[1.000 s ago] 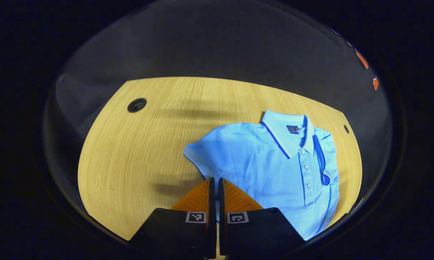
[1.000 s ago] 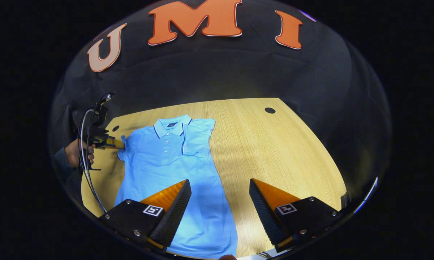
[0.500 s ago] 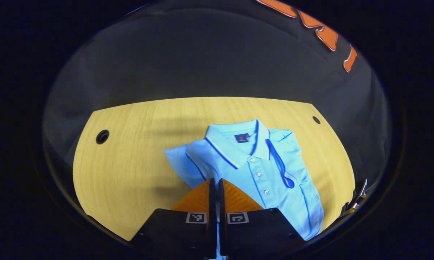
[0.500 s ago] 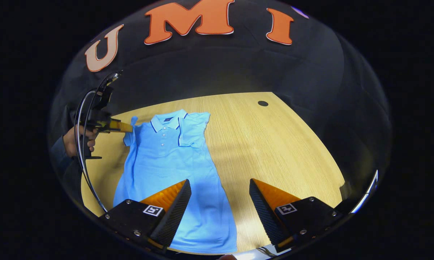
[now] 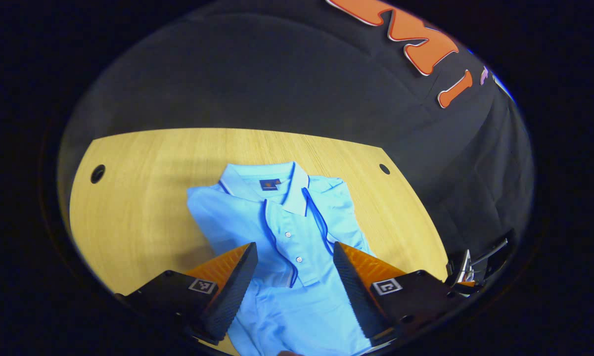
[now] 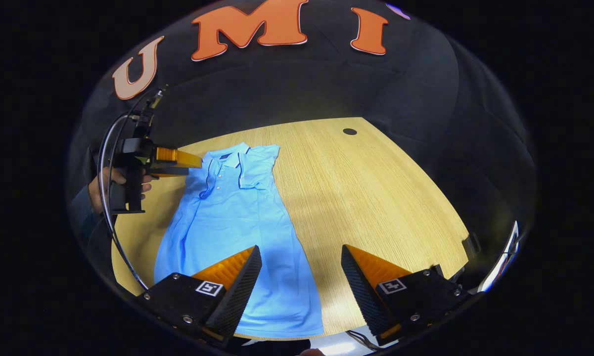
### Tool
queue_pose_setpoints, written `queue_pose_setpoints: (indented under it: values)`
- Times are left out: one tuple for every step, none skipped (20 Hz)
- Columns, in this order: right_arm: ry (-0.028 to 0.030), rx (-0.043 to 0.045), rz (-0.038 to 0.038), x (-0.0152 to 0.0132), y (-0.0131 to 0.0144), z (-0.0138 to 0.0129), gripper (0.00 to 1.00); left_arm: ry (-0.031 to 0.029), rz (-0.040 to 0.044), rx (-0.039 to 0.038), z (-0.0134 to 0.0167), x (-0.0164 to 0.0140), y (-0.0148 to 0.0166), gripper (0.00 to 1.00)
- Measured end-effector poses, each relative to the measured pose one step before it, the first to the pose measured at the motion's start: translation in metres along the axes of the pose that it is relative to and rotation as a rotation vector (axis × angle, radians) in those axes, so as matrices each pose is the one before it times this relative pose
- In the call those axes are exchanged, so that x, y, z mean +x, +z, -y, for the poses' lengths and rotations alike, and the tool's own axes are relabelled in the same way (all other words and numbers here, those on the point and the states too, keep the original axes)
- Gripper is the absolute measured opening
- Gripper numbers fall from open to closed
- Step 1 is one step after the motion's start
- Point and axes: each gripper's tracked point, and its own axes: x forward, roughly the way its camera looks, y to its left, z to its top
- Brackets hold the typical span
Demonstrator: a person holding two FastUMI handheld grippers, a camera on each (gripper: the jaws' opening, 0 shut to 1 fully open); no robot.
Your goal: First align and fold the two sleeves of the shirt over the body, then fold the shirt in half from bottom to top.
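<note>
Light-blue polo shirt [image 6: 227, 217] lies flat on the wooden table [image 6: 376, 198], collar toward the booth wall, hem toward us. We note the left gripper [image 5: 292, 277], previously clamped on a sleeve, now gapes; right gripper [image 6: 301, 277] remains apart.

Light blue polo shirt [image 6: 237, 222] flat on wooden table [image 6: 376, 198], front up, collar [image 5: 272, 185] twd far edge, hem [image 6: 277, 329] at near edge. Dark blue piping on collar + sleeve cuffs, small dark label inside neck, button placket w/ white buttons. Both sleeves folded in over chest: left sleeve [image 5: 237, 222] and right sleeve [image 5: 339, 207] meet near placket. Body long, narrow, lower part not yet folded.
</note>
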Motion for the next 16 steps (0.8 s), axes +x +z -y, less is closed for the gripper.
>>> queue_pose_setpoints:
  values:
    - [0.00757, -0.00552, -0.00861, -0.00022, -0.00393, 0.00079, 0.98, 0.01854, 0.00624, 0.00281, -0.00443, -0.00799, -0.00438, 1.00]
    - [0.01115, -0.00685, -0.01097, 0.00058, -0.00491, 0.00017, 0.98, 0.01746, 0.00080, -0.00241, -0.00308, -0.01277, -0.00534, 0.99]
    - [0.00610, -0.00932, -0.01577, 0.00079, -0.00523, 0.00058, 0.98, 0.01397, 0.00358, -0.00716, -0.00345, -0.01101, -0.00748, 0.99]
    - [0.00711, -0.01211, -0.01008, 0.00065, -0.00453, 0.00078, 0.98, 0.00888, 0.00332, -0.00686, -0.00301, -0.01237, -0.00832, 1.00]
    - [0.00601, -0.01277, -0.00936, -0.00034, -0.00458, 0.00122, 0.98, 0.01241, -0.00068, -0.00634, -0.00319, -0.01233, -0.01026, 1.00]
    - [0.00787, -0.00907, -0.01190, 0.00017, -0.00519, 0.00049, 0.98, 0.01573, -0.00880, -0.00138, -0.00384, -0.01202, -0.01232, 0.99]
    - [0.01519, -0.00854, -0.01369, -0.00055, -0.00711, -0.00091, 0.98, 0.01761, -0.00768, -0.00010, -0.00323, -0.00972, -0.01406, 1.00]
    - [0.01407, -0.01165, -0.01403, 0.00070, -0.00595, -0.00121, 0.98, 0.01226, -0.00109, -0.00261, -0.00189, -0.01034, -0.01231, 1.00]
    - [0.01201, -0.01663, -0.01346, 0.00103, -0.00532, -0.00017, 0.98, 0.00983, -0.00586, -0.00772, 0.00032, -0.00927, -0.01347, 1.00]
    - [0.00556, -0.01696, -0.01479, 0.00033, -0.00640, 0.00048, 0.98, 0.00818, -0.01022, -0.00787, -0.00064, -0.00794, -0.01261, 0.99]
    - [0.01209, -0.01567, -0.01279, -0.00050, -0.00591, -0.00067, 0.98, 0.01367, -0.01118, -0.01035, -0.00193, -0.00727, -0.01453, 0.99]
    - [0.00957, -0.00975, -0.00998, 0.00021, -0.00507, -0.00128, 0.98, 0.01504, -0.00836, -0.00642, -0.00259, -0.00770, -0.01315, 0.99]
    - [0.01122, -0.01036, -0.01502, 0.00108, -0.00779, -0.00180, 0.98, 0.01186, -0.00809, -0.00757, -0.00124, -0.00577, -0.01212, 1.00]
    - [0.00748, -0.01014, -0.01231, 0.00106, -0.00580, -0.00096, 0.98, 0.00389, -0.00891, -0.00477, 0.00019, -0.00590, -0.01355, 1.00]
    - [0.00774, -0.00940, -0.01017, 0.00075, -0.00695, -0.00079, 0.98, 0.00773, -0.00750, -0.00388, -0.00028, -0.00539, -0.01199, 1.00]
    - [0.00785, -0.00792, -0.01127, 0.00133, -0.00562, -0.00116, 0.98, 0.00749, -0.00941, 0.00169, -0.00120, -0.00428, -0.01235, 0.99]
